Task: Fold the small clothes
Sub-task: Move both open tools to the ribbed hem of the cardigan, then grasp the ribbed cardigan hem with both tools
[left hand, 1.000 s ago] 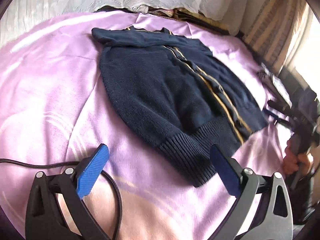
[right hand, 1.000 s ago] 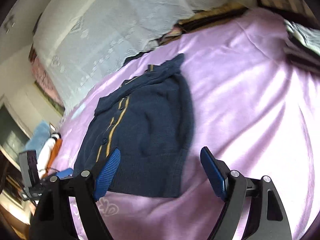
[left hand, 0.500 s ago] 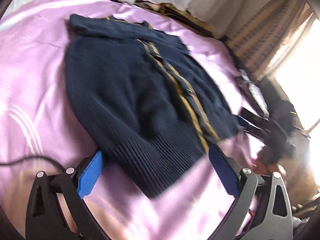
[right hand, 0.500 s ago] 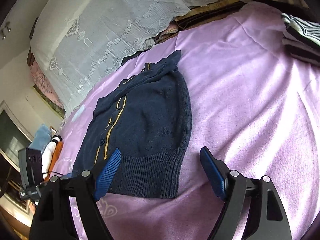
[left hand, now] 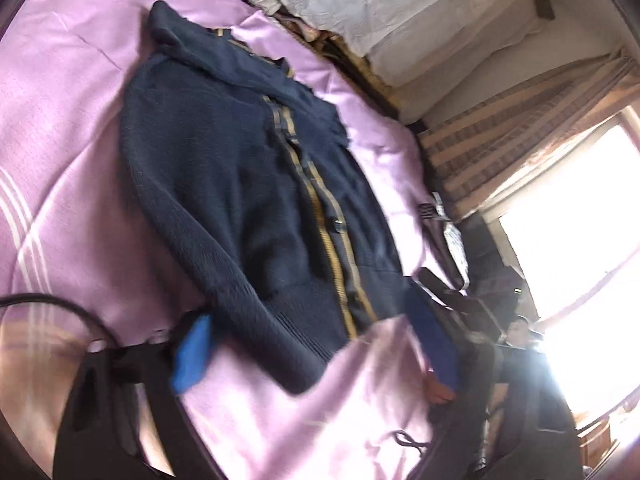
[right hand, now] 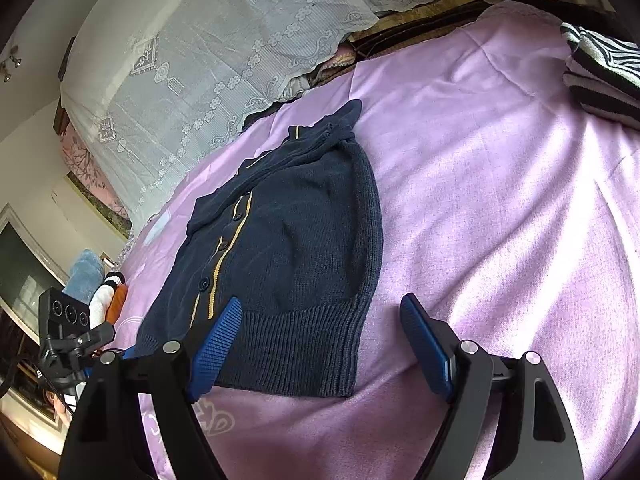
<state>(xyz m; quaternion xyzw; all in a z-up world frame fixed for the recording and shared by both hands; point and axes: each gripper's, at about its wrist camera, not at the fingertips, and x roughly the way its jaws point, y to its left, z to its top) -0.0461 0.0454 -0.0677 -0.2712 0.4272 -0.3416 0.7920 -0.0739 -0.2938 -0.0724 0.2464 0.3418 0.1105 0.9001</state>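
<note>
Left gripper [left hand: 316, 344] closing round the navy cardigan's [right hand: 288, 264] ribbed hem, mid-bed on the purple sheet [right hand: 500, 208] — not yet pinched. Right gripper [right hand: 320, 344] wide open, empty, straddling its hem corner. Next, probably: both pinch, lift hem toward collar.

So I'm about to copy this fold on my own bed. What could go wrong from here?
1. The left gripper is closing over the cardigan hem where the purple sheet bunches up, so it may pinch sheet too.
2. The right gripper is open at the other hem corner; an uneven lift could skew the fold.
3. The black cable nearby might snag.
</note>
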